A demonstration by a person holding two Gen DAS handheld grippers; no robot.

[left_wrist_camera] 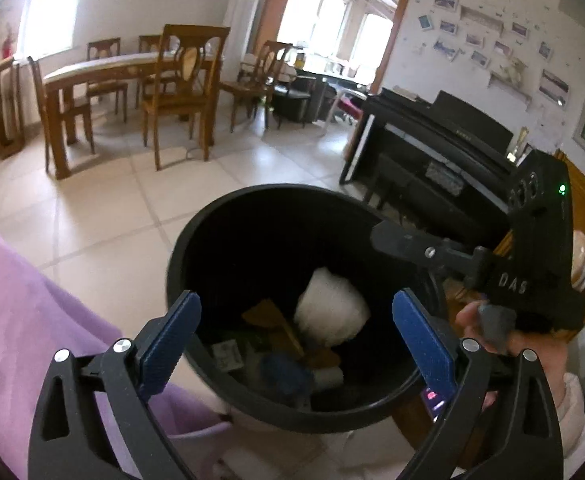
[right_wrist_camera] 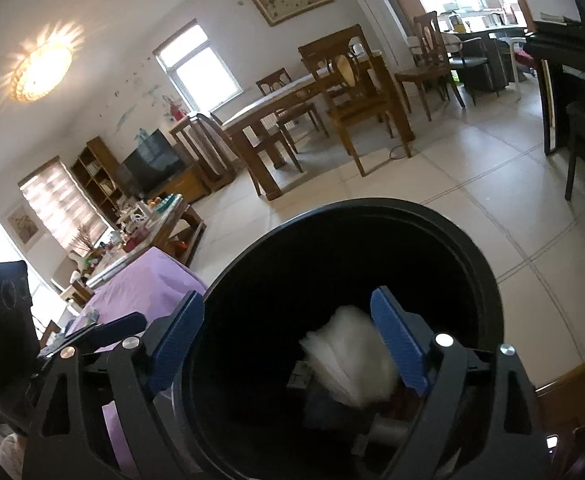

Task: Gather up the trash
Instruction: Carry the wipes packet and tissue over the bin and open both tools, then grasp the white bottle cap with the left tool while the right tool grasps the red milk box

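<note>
Both tongs spread over the bin, empty.
White crumpled paper wad [left_wrist_camera: 331, 307] lies in round black plastic bin [left_wrist_camera: 196, 240], 1 o'clock of centre; left tongs [left_wrist_camera: 294, 340], right tongs [right_wrist_camera: 288, 340] near rim: bumping risks tipping.

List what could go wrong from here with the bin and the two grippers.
1. The white wad looks blurred below the open right gripper; it may sit high on the pile and roll out.
2. Both grippers crowd the black bin; the left gripper could knock its rim and tip it.
</note>
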